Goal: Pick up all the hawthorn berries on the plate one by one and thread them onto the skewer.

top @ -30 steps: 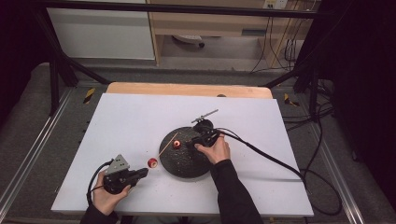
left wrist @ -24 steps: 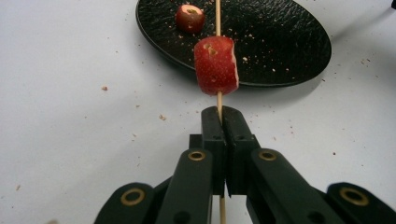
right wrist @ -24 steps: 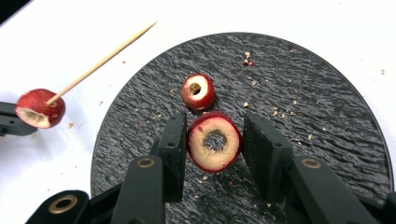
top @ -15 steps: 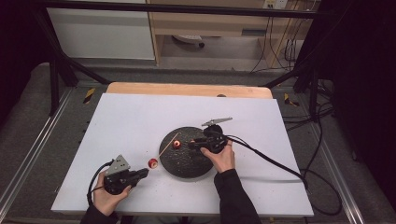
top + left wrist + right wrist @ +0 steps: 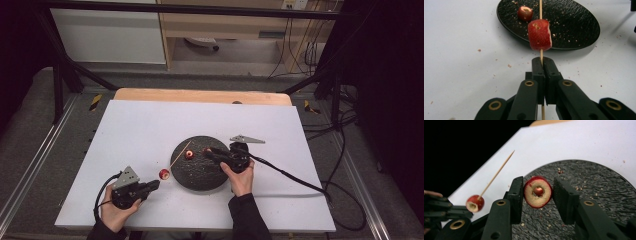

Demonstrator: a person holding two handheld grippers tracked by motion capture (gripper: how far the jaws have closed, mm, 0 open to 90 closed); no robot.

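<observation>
Left gripper (image 5: 542, 65), jaws clamped on a wooden skewer (image 5: 540, 8) carrying one red fruit piece (image 5: 539, 34) (threaded just beyond the jaws). Right gripper (image 5: 537, 195), jaws apart, flanks a cored fruit ring (image 5: 538, 191) over the black plate (image 5: 599, 190).

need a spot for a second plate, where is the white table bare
Bare: the wide white table top behind and left of the round black plate, and its far right corner. Crowded: the near edge, with the skewered red fruit piece, both grippers and the trailing black cable.
</observation>
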